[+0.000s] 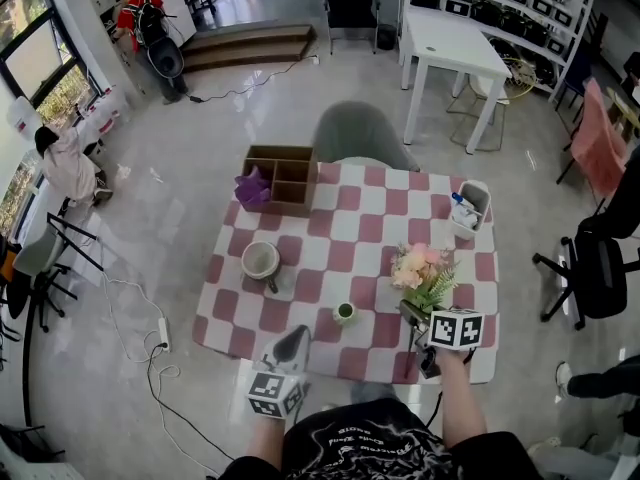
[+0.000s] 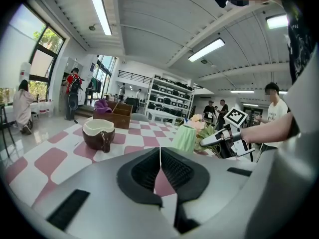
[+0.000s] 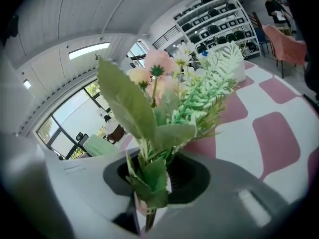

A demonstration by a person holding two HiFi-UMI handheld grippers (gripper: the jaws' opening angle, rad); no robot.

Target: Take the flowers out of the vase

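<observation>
flowers point(image 3: 164, 98) clamped, stems hidden inside right claw point(image 3: 148, 185)

On the pink-and-white checked bench point(image 1: 300, 313) a small green vase point(image 1: 344, 313) stands near the front edge. To its right, apart from it, the pink flowers point(image 1: 420, 271) stick out from the right hand-held gripper point(image 1: 411, 315). The left hand-held gripper point(image 1: 293, 344) is over the front edge. Farther back stand a brown mug point(image 1: 261, 261) and a wooden box point(image 1: 282, 176).
</observation>
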